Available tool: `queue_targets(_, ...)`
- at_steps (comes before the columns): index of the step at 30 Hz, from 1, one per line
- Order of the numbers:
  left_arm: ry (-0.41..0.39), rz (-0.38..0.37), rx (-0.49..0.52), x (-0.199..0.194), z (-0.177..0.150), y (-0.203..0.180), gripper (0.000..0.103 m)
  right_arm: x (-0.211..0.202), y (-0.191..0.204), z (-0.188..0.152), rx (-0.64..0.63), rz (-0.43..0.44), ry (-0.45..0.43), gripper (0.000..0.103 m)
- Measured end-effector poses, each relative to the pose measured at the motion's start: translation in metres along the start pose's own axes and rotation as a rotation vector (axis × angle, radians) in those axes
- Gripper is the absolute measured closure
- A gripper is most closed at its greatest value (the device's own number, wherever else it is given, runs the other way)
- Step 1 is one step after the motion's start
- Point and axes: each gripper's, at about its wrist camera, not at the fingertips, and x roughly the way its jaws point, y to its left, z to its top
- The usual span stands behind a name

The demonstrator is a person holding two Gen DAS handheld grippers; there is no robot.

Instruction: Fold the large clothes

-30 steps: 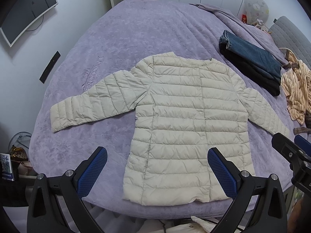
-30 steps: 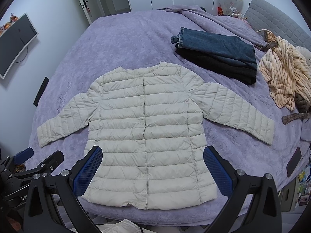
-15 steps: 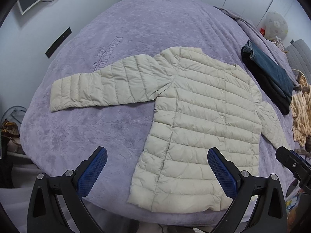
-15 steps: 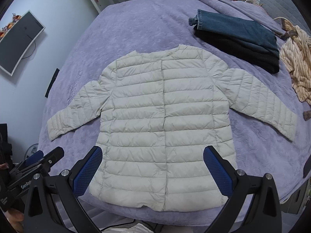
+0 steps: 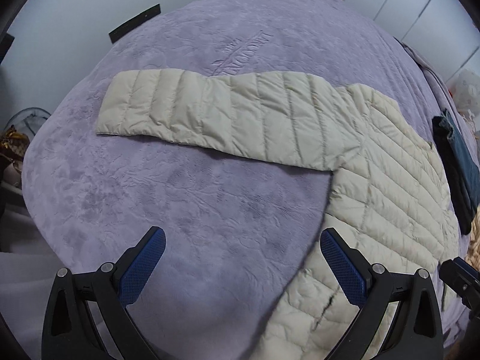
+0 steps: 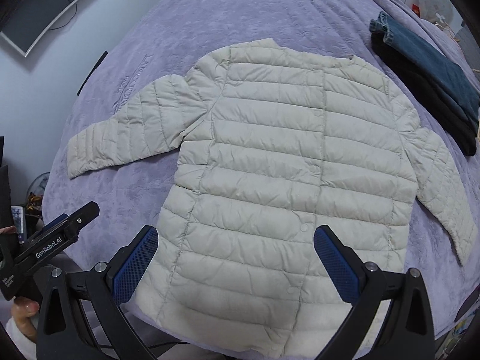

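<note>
A beige quilted puffer jacket [image 6: 270,162] lies flat and face up on the purple bed [image 6: 210,15], both sleeves spread out. In the left wrist view its left sleeve [image 5: 216,114] stretches across the middle, with the body [image 5: 390,186] at the right. My left gripper [image 5: 240,258] is open and empty, above the bare bedspread below that sleeve. My right gripper [image 6: 237,255] is open and empty, over the jacket's lower hem. The left gripper also shows in the right wrist view [image 6: 57,240] at the lower left.
Folded blue jeans on a dark garment [image 6: 429,87] lie on the bed right of the jacket. A striped beige garment [image 5: 475,240] peeks in at the right edge. A monitor [image 6: 42,9] hangs on the left wall. The bed's near edge runs just below the hem.
My left gripper has swung left and closer to the bed, from over the jacket body to facing the left sleeve. My right gripper has moved nearer the jacket. Both stayed open.
</note>
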Motion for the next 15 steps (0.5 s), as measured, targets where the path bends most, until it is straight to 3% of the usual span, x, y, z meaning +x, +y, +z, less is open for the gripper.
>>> queue_targets(9,-0.035,-0.151,-0.209,0.068,0.047,0.076,0.000,0.065,0.029,0.044,-0.047,0.039,-0.022,0.003)
queue_targets(10,-0.043,-0.175,-0.229,0.074,0.052,0.082,0.000,0.071,0.032,0.050,-0.048,0.050,-0.032,0.008)
queue_targets(12,-0.054,-0.226,-0.266,0.086,0.059,0.091,0.000,0.084,0.038,0.059,-0.060,0.074,-0.047,0.029)
queue_targets(14,-0.055,-0.266,-0.306,0.099,0.064,0.099,0.000,0.103,0.043,0.070,-0.066,0.093,-0.032,0.059)
queue_targets(15,-0.053,-0.282,-0.324,0.105,0.066,0.101,0.000,0.113,0.045,0.075,-0.065,0.109,-0.025,0.063)
